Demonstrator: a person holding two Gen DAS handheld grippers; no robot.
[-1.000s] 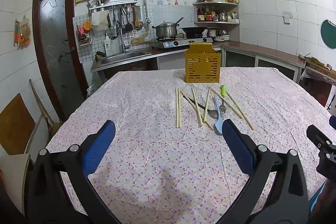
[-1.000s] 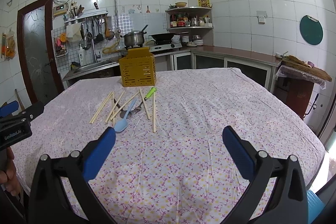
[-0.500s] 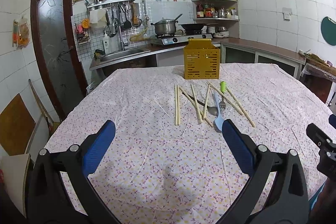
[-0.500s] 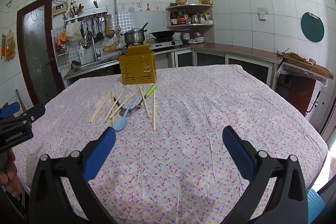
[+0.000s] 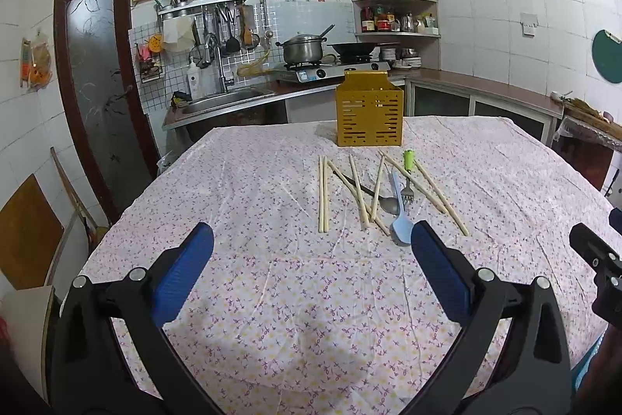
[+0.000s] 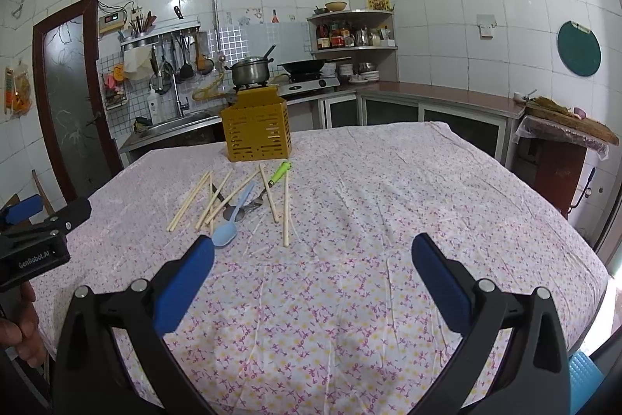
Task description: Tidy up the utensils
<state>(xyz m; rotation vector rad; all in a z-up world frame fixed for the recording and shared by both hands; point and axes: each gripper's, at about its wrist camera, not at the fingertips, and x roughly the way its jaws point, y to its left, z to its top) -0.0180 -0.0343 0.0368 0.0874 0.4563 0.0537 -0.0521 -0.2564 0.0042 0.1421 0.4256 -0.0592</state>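
Observation:
A yellow slotted utensil holder (image 5: 368, 113) (image 6: 257, 129) stands upright on the flowered tablecloth. In front of it lie several wooden chopsticks (image 5: 323, 192) (image 6: 286, 207), a light blue spoon (image 5: 399, 219) (image 6: 229, 225), a metal spoon (image 5: 383, 200) and a green-handled fork (image 5: 407, 169) (image 6: 278, 174), scattered and partly crossing. My left gripper (image 5: 311, 261) hovers open over the near cloth, short of the utensils. Wide open too, my right gripper (image 6: 313, 265) hangs to the right of the pile with nothing between its fingers.
The table (image 6: 427, 189) fills the room's middle; its right edge drops off near a blue stool (image 6: 583, 372). A sink and stove counter (image 5: 241, 100) run behind the holder. A brown door (image 5: 97, 84) is on the left. A hand (image 6: 19, 329) holds the left gripper.
Both views have tilted up slightly and drawn a little nearer the utensils. Nothing on the table has moved, and both grippers stay open.

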